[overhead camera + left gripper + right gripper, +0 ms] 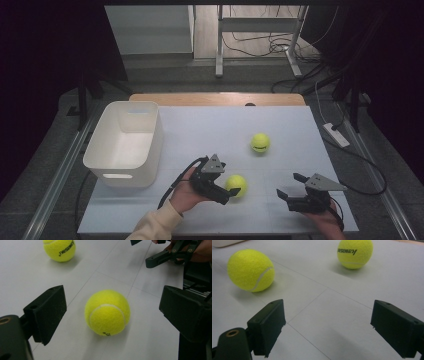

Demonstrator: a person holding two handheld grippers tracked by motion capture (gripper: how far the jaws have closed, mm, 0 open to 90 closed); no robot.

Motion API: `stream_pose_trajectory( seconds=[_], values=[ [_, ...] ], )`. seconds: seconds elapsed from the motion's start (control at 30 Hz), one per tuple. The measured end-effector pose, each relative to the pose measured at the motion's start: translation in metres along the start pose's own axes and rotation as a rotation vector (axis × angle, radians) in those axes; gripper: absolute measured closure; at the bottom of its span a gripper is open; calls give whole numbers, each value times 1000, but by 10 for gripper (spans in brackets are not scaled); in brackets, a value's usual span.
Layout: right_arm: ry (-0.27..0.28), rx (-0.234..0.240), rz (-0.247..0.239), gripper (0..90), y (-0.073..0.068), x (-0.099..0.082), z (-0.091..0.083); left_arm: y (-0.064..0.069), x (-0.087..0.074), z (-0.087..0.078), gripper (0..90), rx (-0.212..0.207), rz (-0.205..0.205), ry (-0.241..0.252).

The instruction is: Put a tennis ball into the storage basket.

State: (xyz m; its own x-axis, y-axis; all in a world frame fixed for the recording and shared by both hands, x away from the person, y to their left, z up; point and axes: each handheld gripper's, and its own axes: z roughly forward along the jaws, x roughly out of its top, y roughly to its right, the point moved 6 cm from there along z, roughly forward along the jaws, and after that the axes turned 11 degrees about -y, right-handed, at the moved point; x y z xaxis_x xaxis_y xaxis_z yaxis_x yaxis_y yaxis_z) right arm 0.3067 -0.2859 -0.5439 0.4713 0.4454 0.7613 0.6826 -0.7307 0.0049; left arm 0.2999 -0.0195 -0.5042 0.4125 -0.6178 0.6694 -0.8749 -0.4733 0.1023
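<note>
1. White tabletop (210, 125); white plastic bin (125, 144) at left.
2. Fuzzy yellow-green tennis ball (107, 312): round, no long axis; seam faces left gripper (112, 307), lying between its spread jaws, seemingly untouched.
3. Right gripper (328, 322): jaws apart, empty.
4. Second printed tennis ball (260, 143): farther back.

Looked like a lab or test room, not a home. Work surface was a plain white table (210, 125) on a wooden top, standing on grey carpet floor (60, 165). Behind it stood the metal legs of a height-adjustable desk frame (220, 45) with loose cables (270, 45) tangled underneath. A white power strip (336, 135) lay on the floor to the right, cable running off. Dark curtains (45, 50) closed in both sides.
</note>
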Motion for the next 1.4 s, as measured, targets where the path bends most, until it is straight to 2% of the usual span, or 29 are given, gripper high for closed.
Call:
stream_pose_trajectory(
  seconds=[0.27, 0.73, 1.03, 1.4],
  values=[
    [-5, -2, -3, 121, 0, 0, 0, -2, 2, 11, 85, -6, -6, -16],
    [-9, -1, -2, 121, 0, -1, 1, -6, -2, 37, 72, -20, -19, -99],
    [-7, 1, -2, 121, 0, -1, 1, -4, -5, 53, 61, -25, -21, -142],
    [-8, 0, -4, 121, 0, -1, 1, -3, -6, 62, 59, -23, -17, -172]
  ],
)
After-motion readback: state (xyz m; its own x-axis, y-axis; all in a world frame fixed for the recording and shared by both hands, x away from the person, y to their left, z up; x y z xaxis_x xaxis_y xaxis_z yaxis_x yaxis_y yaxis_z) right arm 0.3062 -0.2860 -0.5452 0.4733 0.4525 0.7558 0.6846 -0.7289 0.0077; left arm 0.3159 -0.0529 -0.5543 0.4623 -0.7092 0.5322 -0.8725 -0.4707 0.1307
